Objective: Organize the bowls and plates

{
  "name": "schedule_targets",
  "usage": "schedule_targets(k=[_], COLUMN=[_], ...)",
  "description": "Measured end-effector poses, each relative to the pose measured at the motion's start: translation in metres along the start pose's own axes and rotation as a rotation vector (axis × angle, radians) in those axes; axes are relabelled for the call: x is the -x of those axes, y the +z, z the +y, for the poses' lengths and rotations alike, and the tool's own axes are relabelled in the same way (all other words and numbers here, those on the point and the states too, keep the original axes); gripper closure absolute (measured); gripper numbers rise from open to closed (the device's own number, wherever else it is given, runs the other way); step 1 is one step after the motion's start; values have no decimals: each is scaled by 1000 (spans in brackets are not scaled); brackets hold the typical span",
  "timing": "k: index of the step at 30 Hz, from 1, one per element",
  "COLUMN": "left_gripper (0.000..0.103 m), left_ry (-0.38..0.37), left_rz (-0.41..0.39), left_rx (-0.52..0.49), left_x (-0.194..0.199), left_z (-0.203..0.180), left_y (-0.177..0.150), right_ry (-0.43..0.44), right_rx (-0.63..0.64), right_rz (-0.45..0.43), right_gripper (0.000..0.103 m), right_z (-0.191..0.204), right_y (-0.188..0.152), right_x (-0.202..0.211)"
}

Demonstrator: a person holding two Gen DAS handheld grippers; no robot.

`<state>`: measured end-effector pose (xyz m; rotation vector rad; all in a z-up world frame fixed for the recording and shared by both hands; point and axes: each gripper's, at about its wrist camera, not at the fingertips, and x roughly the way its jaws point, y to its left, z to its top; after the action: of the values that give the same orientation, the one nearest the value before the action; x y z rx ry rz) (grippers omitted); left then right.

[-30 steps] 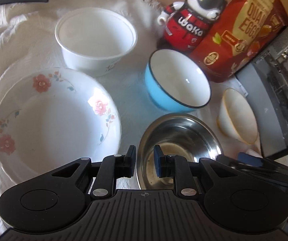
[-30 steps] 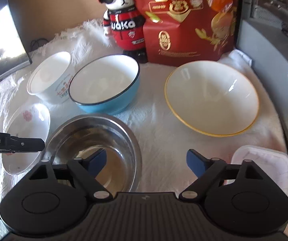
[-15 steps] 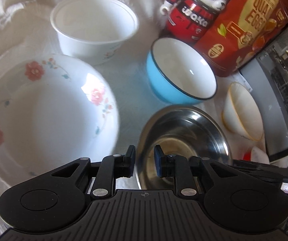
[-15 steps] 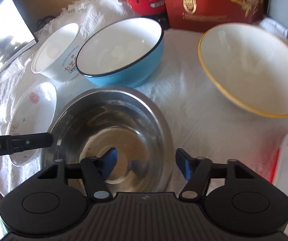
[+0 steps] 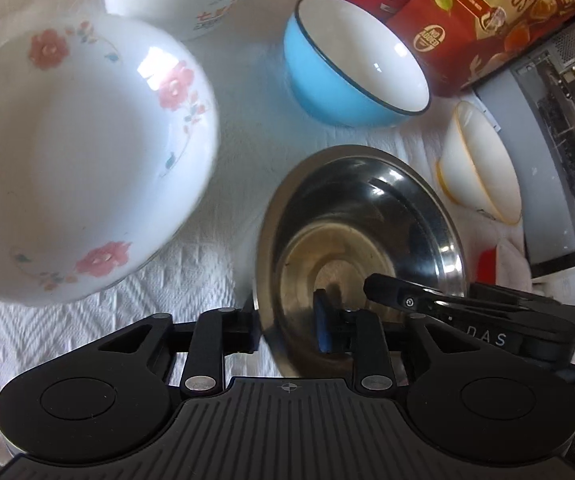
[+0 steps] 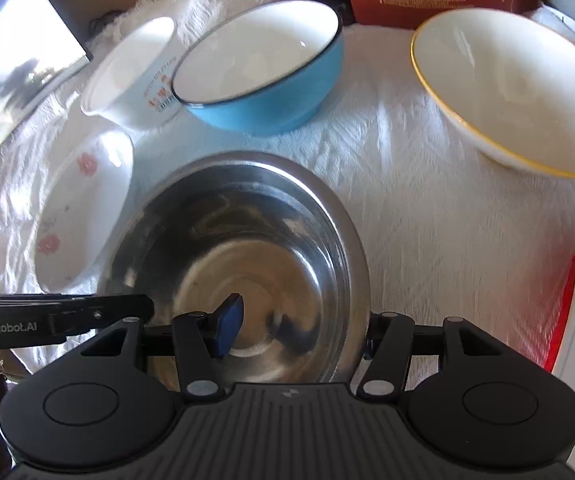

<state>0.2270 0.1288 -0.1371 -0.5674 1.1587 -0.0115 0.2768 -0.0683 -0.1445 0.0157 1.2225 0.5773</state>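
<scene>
- White tablecloth [image 6: 427, 216] carries all the dishes, and the steel bowl [image 6: 247, 248] sits in the middle of it nearest both cameras; it fills far more of each view than a second ago, when it lay well ahead of the fingers
- Floral plate [image 5: 71, 160] lies just left of the steel bowl and now looms large and blurred in the left wrist view
- Yellow-rimmed bowl [image 6: 519, 88] stands to the right of the steel bowl, apart from it, in the same spot as before
- Blue bowl [image 6: 263, 68] stands just behind the steel bowl, with the white printed bowl [image 6: 135, 76] touching or nearly touching its left side
- Right gripper [image 6: 299, 328] is spread wide and straddles the steel bowl's near right rim, one blue pad inside the bowl and the other finger outside; earlier both fingers hung short of the rim
- Left gripper [image 5: 287, 326] has opened from its nearly closed gap and now straddles the steel bowl's left rim, a pad on each side, not yet clamped
</scene>
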Motion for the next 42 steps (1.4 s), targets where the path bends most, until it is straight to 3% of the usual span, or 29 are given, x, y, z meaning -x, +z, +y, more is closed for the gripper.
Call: schedule_targets(k=[9, 14, 19, 30, 36, 42], left_gripper=[74, 74, 75, 75, 82, 81], left_ry=[12, 17, 55, 165, 163, 169], left_rz=[-129, -205, -266, -232, -209, -200], left_rx=[-54, -7, 82, 209, 196, 172], left_x=[39, 77, 106, 114, 109, 104], left_z=[-7, 12, 54, 144, 162, 167], left_y=[9, 24, 38, 55, 61, 67], right_ry=[14, 31, 79, 119, 94, 33], right_rx=[28, 87, 155, 234, 257, 249], right_rz=[-32, -94, -136, -40, -17, -38], right_gripper=[45, 45, 45, 45, 45, 44], right_z=[20, 50, 100, 199, 216, 214], right_y=[0, 17, 45, 74, 74, 82], right_x=[16, 31, 23, -48, -70, -82])
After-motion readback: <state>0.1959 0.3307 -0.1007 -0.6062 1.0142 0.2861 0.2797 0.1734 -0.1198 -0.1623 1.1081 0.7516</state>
